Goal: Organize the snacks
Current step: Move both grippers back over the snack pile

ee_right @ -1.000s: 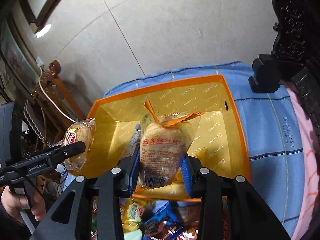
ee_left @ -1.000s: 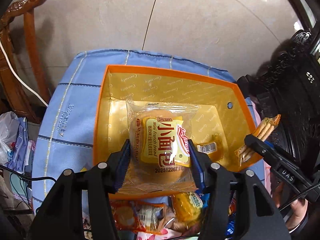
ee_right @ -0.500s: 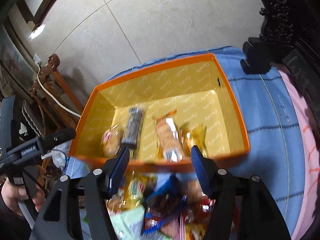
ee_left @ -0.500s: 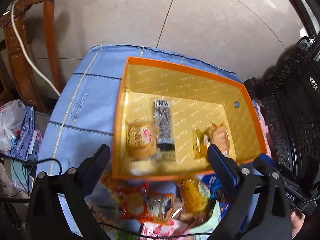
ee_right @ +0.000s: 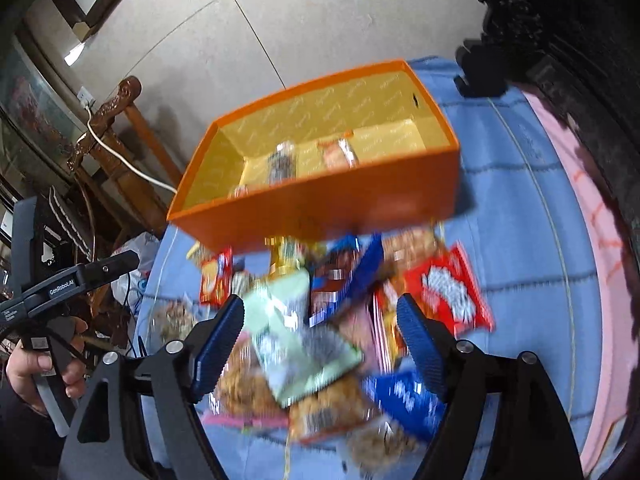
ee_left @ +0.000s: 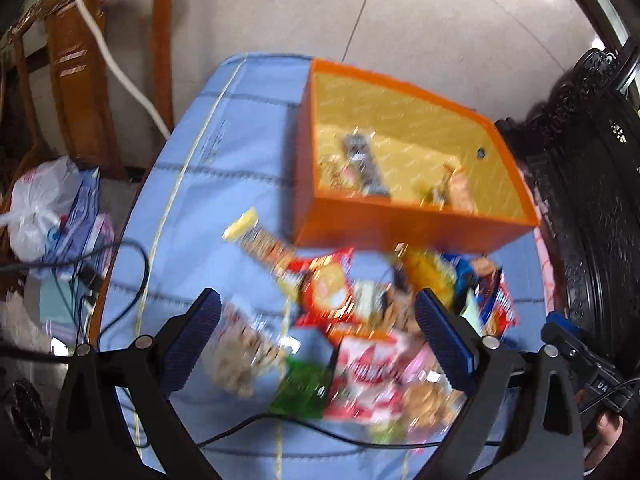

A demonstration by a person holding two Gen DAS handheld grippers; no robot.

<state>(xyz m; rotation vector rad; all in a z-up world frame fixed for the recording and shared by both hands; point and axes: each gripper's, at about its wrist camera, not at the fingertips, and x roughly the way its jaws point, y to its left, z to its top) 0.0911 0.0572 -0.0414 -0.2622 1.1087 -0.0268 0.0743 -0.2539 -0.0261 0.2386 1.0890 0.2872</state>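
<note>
Both tongs hung empty over the heap of loose snacks (ee_right: 340,320) just in front of the orange box (ee_right: 320,200) on the blue-clothed tabletop (ee_left: 192,208), the left tongs (ee_left: 316,336) spread wide, the right tongs (ee_right: 320,340) opening, probably lining up for another pick, with only a few packets (ee_left: 360,164) boxed.

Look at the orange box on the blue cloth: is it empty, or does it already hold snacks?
Not empty. The orange box holds a few wrapped snacks on its yellow floor, including a dark packet and an orange-ended packet. Most of the floor shows bare.
</note>
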